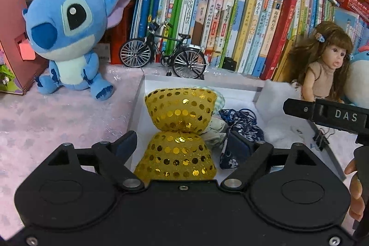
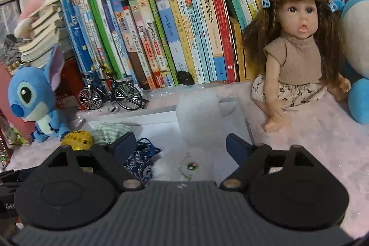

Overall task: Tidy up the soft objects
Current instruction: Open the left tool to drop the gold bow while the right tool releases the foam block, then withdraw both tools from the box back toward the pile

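Observation:
A gold sequinned bow-shaped cushion [image 1: 182,123] lies in a white box [image 1: 200,82]. My left gripper [image 1: 182,138] stands open around the cushion's waist, its pads clear of it. Beside the cushion lie a blue patterned pouch [image 1: 239,123] with cords and a green checked cloth [image 1: 218,98]. In the right wrist view a white fluffy wad [image 2: 200,112] fills the right side of the box [image 2: 138,117]. My right gripper [image 2: 181,141] is open over the wad without pressing on it. The blue pouch [image 2: 140,160] and checked cloth [image 2: 110,128] lie to its left.
A blue plush alien [image 1: 66,38] sits left of the box, a model bicycle [image 1: 161,54] behind it, a long-haired doll [image 2: 297,57] and a blue-white plush [image 2: 357,38] to the right. Upright books [image 1: 230,15] line the back. A pink cloth [image 1: 57,121] covers the tabletop.

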`<action>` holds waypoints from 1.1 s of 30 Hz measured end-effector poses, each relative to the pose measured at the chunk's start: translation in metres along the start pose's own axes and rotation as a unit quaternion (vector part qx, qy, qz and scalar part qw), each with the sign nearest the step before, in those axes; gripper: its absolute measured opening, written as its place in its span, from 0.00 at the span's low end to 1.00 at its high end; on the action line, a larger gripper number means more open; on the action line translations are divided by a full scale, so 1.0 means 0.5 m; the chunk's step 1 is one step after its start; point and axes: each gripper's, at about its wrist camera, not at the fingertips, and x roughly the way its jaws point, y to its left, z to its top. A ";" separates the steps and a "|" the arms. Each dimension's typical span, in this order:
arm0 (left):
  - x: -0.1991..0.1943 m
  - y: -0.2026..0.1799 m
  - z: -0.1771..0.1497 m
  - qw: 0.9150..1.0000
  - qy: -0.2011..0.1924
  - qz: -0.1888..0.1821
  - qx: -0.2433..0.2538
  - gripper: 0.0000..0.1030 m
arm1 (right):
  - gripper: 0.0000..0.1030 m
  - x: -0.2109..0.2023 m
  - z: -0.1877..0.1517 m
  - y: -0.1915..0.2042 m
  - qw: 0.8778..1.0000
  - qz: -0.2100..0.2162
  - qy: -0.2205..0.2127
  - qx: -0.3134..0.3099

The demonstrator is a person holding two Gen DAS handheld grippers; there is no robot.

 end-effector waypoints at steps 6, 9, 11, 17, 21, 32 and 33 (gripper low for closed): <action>-0.049 0.001 -0.007 1.000 -0.011 0.000 0.009 0.86 | 0.93 -0.055 -0.010 0.001 1.000 0.016 -0.012 -0.010; -0.076 0.000 -0.016 1.000 -0.020 -0.005 0.017 0.86 | 0.94 -0.086 -0.020 0.006 0.999 0.020 -0.022 -0.024; -0.103 -0.001 -0.024 0.999 -0.036 -0.008 0.023 0.87 | 0.95 -0.108 -0.028 0.011 0.999 0.024 -0.027 -0.034; -0.175 -0.007 -0.052 0.997 -0.060 -0.031 0.038 0.90 | 0.99 -0.182 -0.057 0.027 0.996 0.037 -0.044 -0.071; -0.217 -0.010 -0.079 0.996 -0.067 -0.048 0.039 0.90 | 1.00 -0.229 -0.084 0.035 0.993 0.048 -0.057 -0.092; -0.305 -0.009 -0.168 0.993 -0.077 -0.076 0.041 0.92 | 1.00 -0.324 -0.180 0.043 0.986 0.049 -0.083 -0.133; -0.311 -0.007 -0.179 0.993 -0.076 -0.078 0.039 0.92 | 1.00 -0.331 -0.190 0.044 0.986 0.048 -0.086 -0.136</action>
